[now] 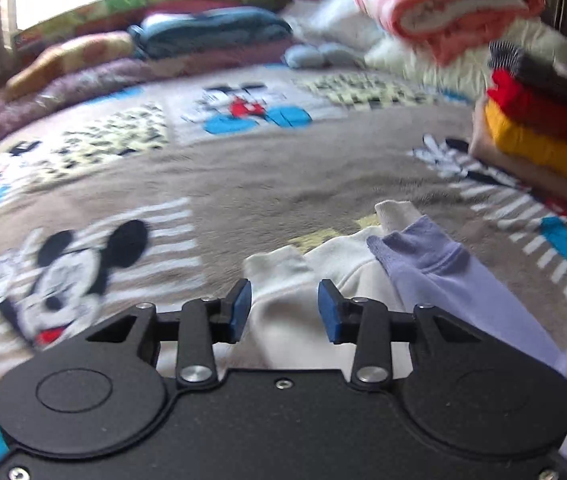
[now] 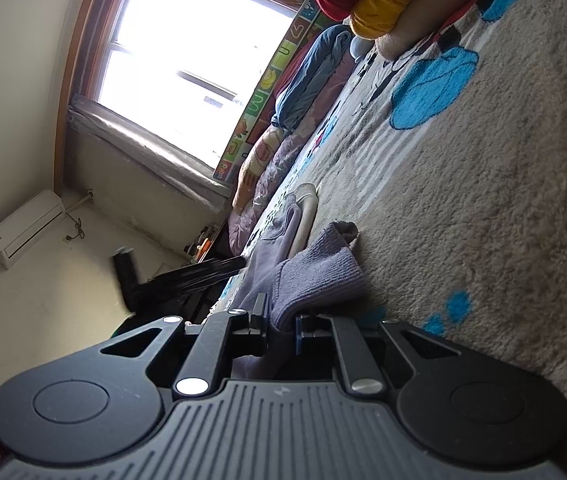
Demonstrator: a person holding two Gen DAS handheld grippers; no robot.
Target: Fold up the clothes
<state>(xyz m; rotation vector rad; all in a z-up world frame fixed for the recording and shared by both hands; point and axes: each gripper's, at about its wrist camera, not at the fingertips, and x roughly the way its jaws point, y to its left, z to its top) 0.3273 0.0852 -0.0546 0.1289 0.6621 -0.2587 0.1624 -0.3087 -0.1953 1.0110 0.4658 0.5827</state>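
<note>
A lavender long-sleeved top (image 1: 443, 280) lies over a cream top (image 1: 335, 256) on the cartoon-mouse bed blanket (image 1: 243, 176). My left gripper (image 1: 285, 306) hovers over the cream top's near part. Its blue pads stand apart, the cloth shows between them, and neither pad presses on it. In the right wrist view the scene is rolled on its side. My right gripper (image 2: 281, 320) is shut on a ribbed edge of the lavender top (image 2: 315, 276), low over the blanket (image 2: 483, 200). The cream sleeve (image 2: 307, 200) reaches out beyond it.
A stack of folded clothes (image 1: 535, 132), striped, red, yellow and peach, stands at the right, also the stack (image 2: 375, 0) in the right wrist view. A pink folded blanket (image 1: 443, 8), white bedding and rolled quilts (image 1: 211, 32) line the far side. A window (image 2: 187, 40) is behind the bed.
</note>
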